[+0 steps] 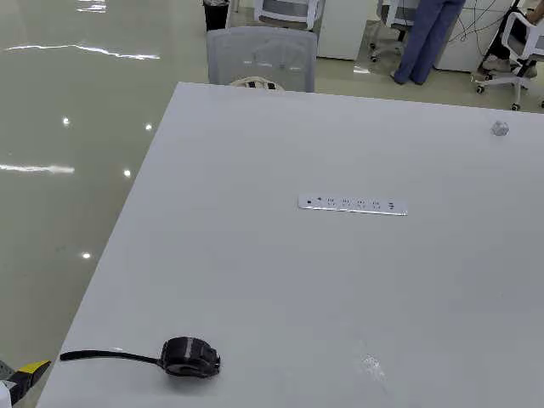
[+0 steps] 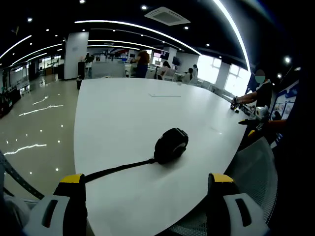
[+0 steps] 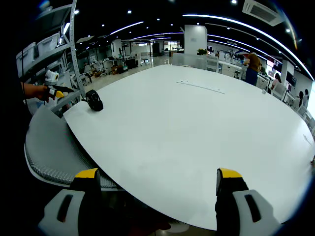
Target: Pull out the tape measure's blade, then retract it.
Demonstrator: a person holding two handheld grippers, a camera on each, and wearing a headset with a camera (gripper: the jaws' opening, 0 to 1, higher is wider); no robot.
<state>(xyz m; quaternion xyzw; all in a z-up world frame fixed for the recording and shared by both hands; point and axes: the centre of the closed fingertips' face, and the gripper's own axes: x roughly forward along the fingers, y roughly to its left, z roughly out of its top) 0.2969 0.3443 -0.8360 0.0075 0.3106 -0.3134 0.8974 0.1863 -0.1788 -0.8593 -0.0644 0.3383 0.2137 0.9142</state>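
One tape measure on one table; left tool, right tool both spread.

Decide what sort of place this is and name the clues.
Probably an open-plan office or lab: a large white table with a built-in socket strip, a grey chair and a wide polished floor.

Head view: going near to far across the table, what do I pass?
Tape measure → recessed socket strip → small grey crumpled object → grey chair just past the far edge.
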